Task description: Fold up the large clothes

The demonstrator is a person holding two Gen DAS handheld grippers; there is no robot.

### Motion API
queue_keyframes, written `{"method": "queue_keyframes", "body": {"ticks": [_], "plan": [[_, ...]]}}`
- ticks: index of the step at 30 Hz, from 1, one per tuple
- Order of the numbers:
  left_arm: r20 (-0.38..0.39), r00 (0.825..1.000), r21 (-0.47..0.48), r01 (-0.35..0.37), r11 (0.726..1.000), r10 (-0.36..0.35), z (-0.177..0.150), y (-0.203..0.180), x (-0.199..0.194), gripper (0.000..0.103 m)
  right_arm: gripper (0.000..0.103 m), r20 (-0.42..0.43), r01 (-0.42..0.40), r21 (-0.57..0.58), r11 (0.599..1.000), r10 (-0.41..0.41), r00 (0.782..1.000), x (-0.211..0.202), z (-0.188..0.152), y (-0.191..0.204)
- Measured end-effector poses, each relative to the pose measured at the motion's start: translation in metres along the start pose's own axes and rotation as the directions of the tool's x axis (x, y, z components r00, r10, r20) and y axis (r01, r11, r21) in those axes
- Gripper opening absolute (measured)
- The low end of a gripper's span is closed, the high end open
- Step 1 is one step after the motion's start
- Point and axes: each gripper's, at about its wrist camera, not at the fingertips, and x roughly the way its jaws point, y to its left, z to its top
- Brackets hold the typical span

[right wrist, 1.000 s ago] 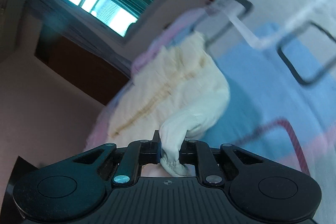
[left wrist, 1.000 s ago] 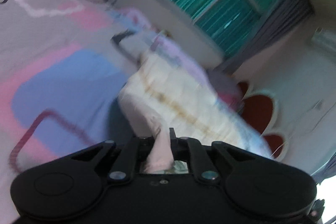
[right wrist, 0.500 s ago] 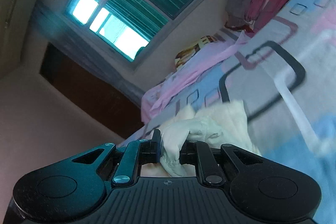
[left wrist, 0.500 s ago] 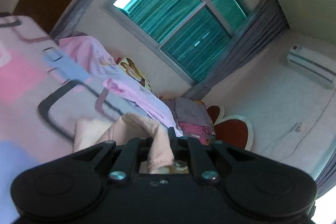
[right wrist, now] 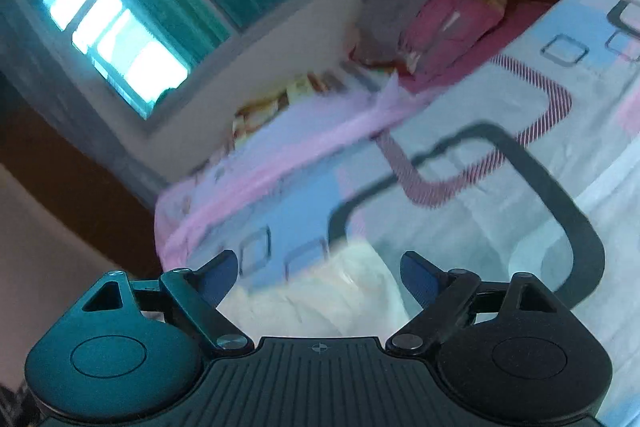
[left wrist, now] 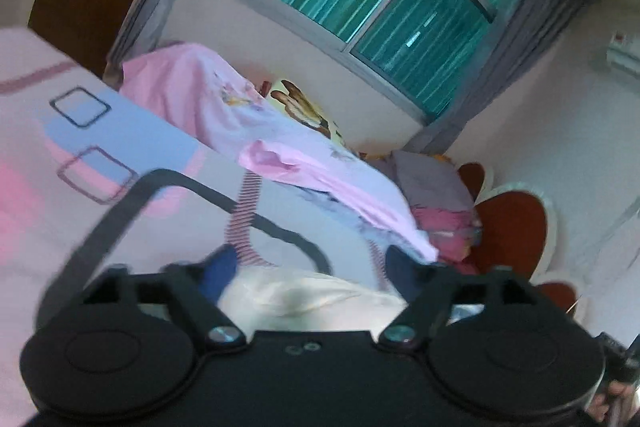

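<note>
A patterned bedsheet (right wrist: 500,211) is seen under both tools. The left gripper (left wrist: 310,273) and right gripper (right wrist: 318,273) are spread wide, the cream garment (left wrist: 312,297) lying at 6 o'clock between the fingers.

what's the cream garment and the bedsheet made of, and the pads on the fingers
Cream garment: soft matte cloth, likely cotton knit; it wrinkles and slumps. Bedsheet: thin matte woven fabric with printed colour blocks and fine creases. Blue pads on the right hand-held gripper: probably rubber or soft plastic; blur leaves that open.
</note>
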Motion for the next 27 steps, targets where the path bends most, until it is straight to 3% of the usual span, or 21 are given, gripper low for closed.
{"method": "queue_keyframes", "body": {"ticks": [4, 7, 9, 10, 11, 12, 15, 19, 22, 24, 27], "plan": [[-0.104, 0.995, 0.000, 0.000, 1.000, 0.000, -0.001, 0.023, 0.025, 0.080, 0.087, -0.064, 0.025, -0.045, 0.999, -0.028, 0.998, 0.022, -0.015, -0.010], [-0.233, 0.972, 0.013, 0.005, 1.000, -0.002, -0.003, 0.031, 0.050, 0.075, 0.087, -0.109, 0.026, -0.081, 0.996, -0.035, 0.993, 0.046, -0.018, -0.007], [-0.303, 0.953, 0.028, -0.002, 1.000, 0.011, -0.006, 0.036, 0.066, 0.064, 0.087, -0.124, 0.042, -0.105, 0.994, -0.055, 0.991, 0.058, -0.018, -0.004], [-0.338, 0.941, 0.039, -0.005, 0.999, 0.018, -0.009, 0.038, 0.074, 0.059, 0.081, -0.133, 0.038, -0.111, 0.993, -0.053, 0.990, 0.064, -0.018, -0.004], [-0.360, 0.933, 0.047, 0.009, 0.999, 0.008, -0.012, 0.038, 0.080, 0.045, 0.070, -0.148, 0.031, -0.118, 0.992, -0.049, 0.988, 0.070, -0.019, -0.003], [-0.370, 0.929, 0.060, 0.034, 0.998, -0.009, -0.014, 0.036, 0.083, 0.030, 0.045, -0.170, 0.031, -0.127, 0.991, -0.053, 0.984, 0.076, -0.020, -0.003], [-0.328, 0.945, 0.164, 0.061, 0.985, -0.004, -0.018, 0.023, 0.079, 0.008, 0.010, -0.160, 0.043, -0.235, 0.971, -0.083, 0.984, 0.078, -0.025, 0.010], [-0.178, 0.982, 0.193, 0.103, 0.976, -0.069, -0.009, 0.015, 0.051, 0.004, 0.006, -0.001, 0.055, -0.250, 0.967, -0.057, 0.998, 0.059, -0.022, 0.016], [-0.117, 0.990, 0.210, 0.106, 0.972, -0.082, -0.004, 0.010, 0.045, 0.004, 0.006, 0.063, 0.086, -0.246, 0.965, -0.073, 0.995, 0.060, -0.021, 0.017], [-0.151, 0.988, 0.231, 0.069, 0.970, -0.034, -0.008, 0.009, 0.060, 0.004, 0.006, 0.022, 0.131, -0.271, 0.954, -0.130, 0.991, 0.078, -0.028, 0.016], [-0.235, 0.970, 0.298, 0.007, 0.955, 0.066, -0.026, 0.013, 0.092, 0.005, 0.006, -0.099, 0.200, -0.256, 0.946, -0.232, 0.968, 0.110, -0.045, 0.001]]}}
